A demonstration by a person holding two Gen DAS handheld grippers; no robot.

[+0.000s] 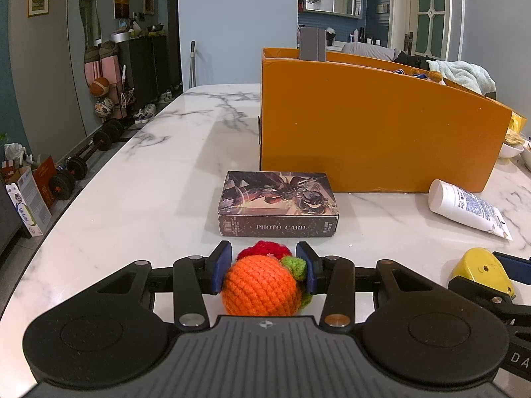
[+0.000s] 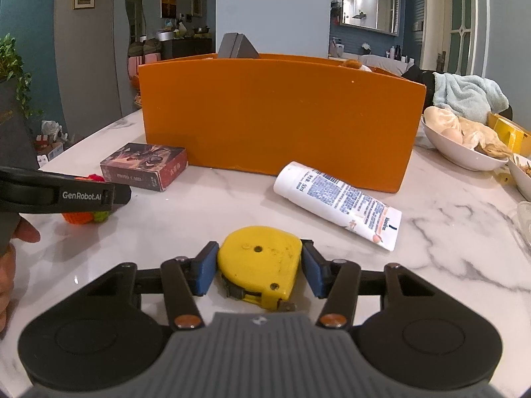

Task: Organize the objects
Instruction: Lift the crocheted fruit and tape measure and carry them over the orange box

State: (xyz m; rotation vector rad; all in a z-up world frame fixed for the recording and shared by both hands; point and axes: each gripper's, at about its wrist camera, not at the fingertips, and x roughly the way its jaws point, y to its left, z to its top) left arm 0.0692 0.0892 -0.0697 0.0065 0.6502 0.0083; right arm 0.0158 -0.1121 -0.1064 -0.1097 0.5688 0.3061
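My left gripper is shut on an orange crocheted fruit toy with red and green parts, low over the marble table. My right gripper is shut on a yellow tape measure, which rests on the table; it also shows in the left wrist view. A photo card box lies just ahead of the toy. A white tube lies in front of the big orange box. The left gripper appears at the left of the right wrist view.
A white bowl of food and a yellow object stand right of the orange box. A grey item sticks out of the box. A light blue towel lies behind. The table's left edge drops to the floor with dumbbells.
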